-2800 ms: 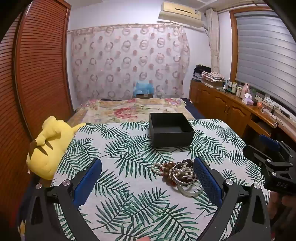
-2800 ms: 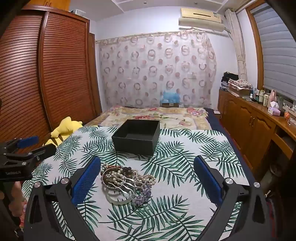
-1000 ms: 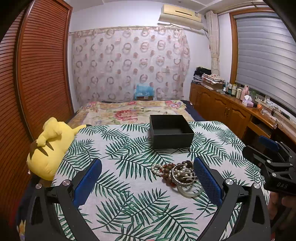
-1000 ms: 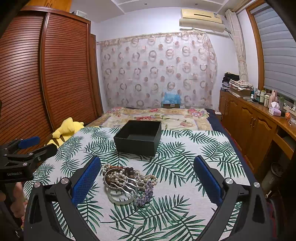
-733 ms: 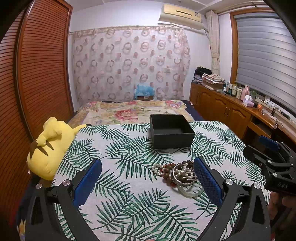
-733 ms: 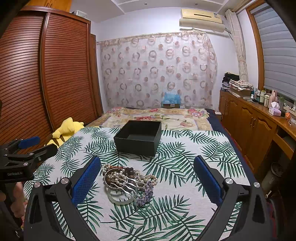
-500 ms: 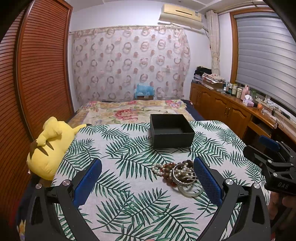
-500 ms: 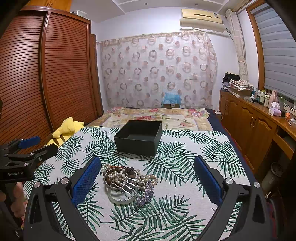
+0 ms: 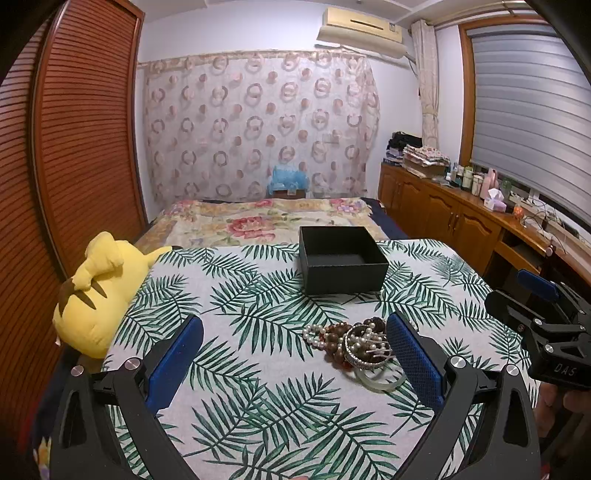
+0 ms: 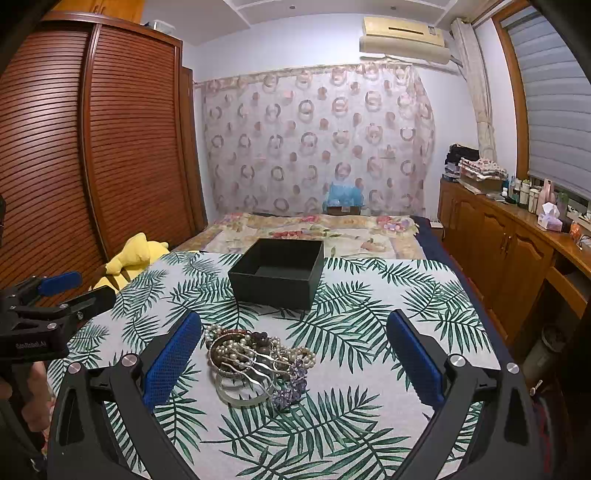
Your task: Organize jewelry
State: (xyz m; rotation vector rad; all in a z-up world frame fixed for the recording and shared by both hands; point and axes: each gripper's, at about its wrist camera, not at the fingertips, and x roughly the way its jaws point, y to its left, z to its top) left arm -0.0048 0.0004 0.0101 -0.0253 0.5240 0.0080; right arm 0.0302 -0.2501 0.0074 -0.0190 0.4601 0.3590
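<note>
With both the left gripper point(image 9: 293, 356) and right gripper point(image 10: 293, 356) spread wide and empty, the tangled jewelry pile point(image 10: 255, 360) lay on the leaf-print cloth point(image 10: 369, 332) near the black box point(image 10: 277, 273), probably light, slippery, best pinched by the stiff bangle point(image 10: 240, 397).

Home bedroom. Bed point(image 9: 266, 218) with floral spread at the far side, patterned curtain point(image 9: 258, 125) behind it, louvred wooden wardrobe doors point(image 10: 122, 147) on the left. Wall air conditioner point(image 10: 404, 33) up high, window blind point(image 9: 524, 118) on the right. Wooden cabinets point(image 9: 443, 218) under it carry folded laundry, bottles, tissues. Yellow plush toy point(image 9: 96, 291) beside the leaf-print worktop point(image 9: 240, 295).
</note>
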